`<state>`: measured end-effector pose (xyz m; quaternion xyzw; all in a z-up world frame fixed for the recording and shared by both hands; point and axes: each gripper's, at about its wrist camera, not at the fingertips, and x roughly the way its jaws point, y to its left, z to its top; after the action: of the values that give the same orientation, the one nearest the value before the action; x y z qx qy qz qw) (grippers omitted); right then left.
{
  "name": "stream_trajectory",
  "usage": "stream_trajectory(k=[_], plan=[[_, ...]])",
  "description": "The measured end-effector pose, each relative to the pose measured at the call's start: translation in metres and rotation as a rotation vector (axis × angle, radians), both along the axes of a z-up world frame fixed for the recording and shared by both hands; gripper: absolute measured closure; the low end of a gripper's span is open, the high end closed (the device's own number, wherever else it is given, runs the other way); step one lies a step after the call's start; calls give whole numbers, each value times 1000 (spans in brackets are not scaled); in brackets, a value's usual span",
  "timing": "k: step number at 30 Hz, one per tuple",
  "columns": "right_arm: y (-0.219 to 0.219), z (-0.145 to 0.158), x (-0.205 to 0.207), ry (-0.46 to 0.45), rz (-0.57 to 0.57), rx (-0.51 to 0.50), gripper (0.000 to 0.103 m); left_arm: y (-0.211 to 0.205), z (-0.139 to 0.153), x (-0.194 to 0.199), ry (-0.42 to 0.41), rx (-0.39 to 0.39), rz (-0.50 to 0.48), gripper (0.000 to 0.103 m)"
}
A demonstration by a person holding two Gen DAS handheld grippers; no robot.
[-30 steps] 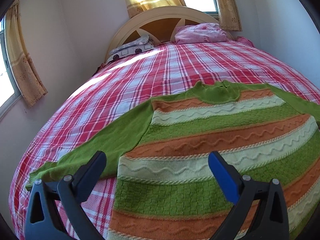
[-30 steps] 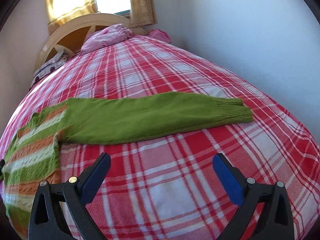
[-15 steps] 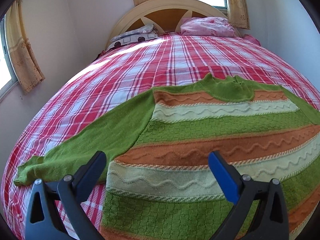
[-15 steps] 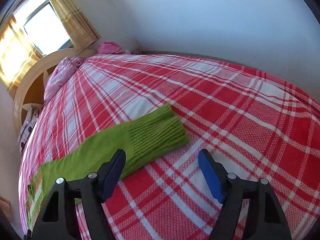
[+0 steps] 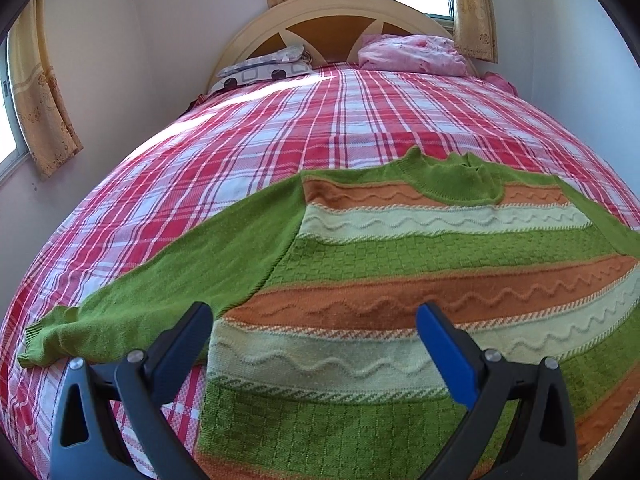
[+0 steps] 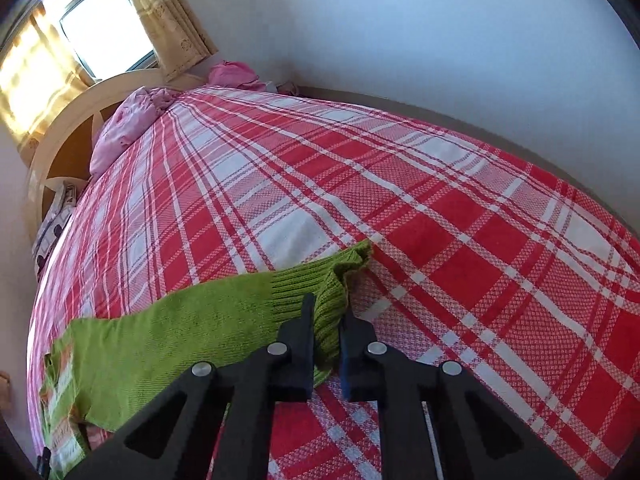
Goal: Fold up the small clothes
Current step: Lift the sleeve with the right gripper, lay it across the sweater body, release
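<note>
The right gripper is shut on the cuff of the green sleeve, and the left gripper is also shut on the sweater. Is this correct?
Not quite. In the left wrist view the left gripper is open above the sweater, gripping nothing. The right gripper is indeed shut on the cuff.

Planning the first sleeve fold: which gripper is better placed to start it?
Right. The right gripper is clamped on the sleeve cuff; the left gripper is open above the sweater, holding nothing.

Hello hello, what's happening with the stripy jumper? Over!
Right tool shut on sleeve cuff. Left tool open above jumper, lying flat on bed. Nothing in the way.
</note>
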<state>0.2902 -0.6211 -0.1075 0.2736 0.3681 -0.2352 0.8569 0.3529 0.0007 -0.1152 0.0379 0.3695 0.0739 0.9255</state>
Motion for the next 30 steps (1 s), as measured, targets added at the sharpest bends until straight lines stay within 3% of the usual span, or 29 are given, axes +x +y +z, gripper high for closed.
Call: stream_trajectory(k=[11,19,30], plan=[[62,90,34,-110,130,-125,95,25,19,-13,-40,-16,36,0],[141,151,74,-177,287,-216,95,44,15,-20,-40,-29,43,0],[246,210,119,-250,463,-302,95,66,16,-28,-76,-20,54,0]])
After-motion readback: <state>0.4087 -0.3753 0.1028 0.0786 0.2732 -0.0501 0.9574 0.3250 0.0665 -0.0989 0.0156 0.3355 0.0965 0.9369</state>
